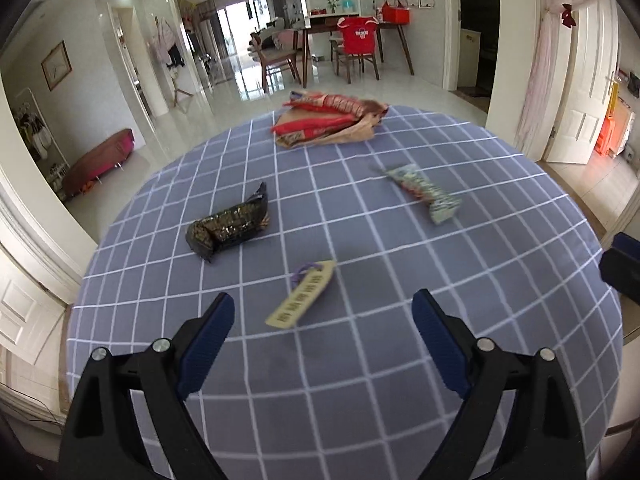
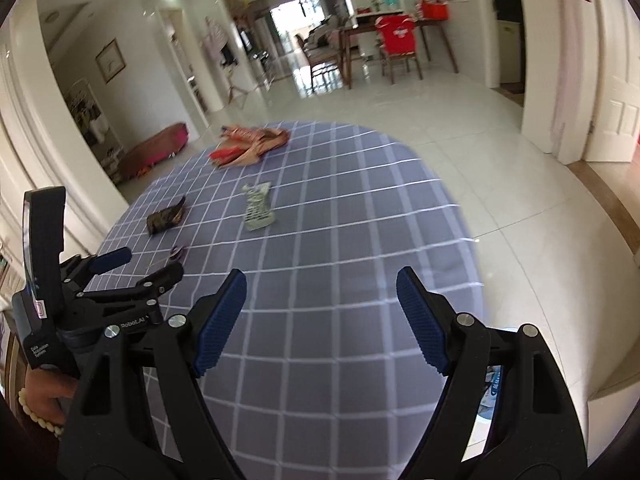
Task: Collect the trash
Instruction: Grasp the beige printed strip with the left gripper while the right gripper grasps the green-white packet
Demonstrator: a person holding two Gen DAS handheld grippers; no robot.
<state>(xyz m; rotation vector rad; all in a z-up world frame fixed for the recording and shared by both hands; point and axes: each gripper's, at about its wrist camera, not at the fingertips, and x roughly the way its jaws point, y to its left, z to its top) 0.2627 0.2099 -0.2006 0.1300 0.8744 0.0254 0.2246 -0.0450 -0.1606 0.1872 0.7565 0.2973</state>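
Tag (image 1: 301, 294), lower centre, lies flat: lower the left gripper (image 1: 323, 312), fingers wide, astride it; right gripper (image 2: 321, 292) waits, fingers wide, empty.

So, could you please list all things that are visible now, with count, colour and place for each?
Table: one, round, blue-grey cloth with white grid, under both grippers.
Paper tag: one, tan with purple string, just ahead of the left gripper.
Dark wrapper: one, black and gold, left of the table's middle.
Printed wrapper: one, green-white with red, right of the middle.
Pile of wrappers: one heap, red and tan, at the far edge.
Dining table with chairs: brown wood, far room; one chair has a red cover.
Low bench: one, pink and brown, on the floor at left.
Left gripper: one, black with blue pads, open.
Right gripper: one, same colours, open.
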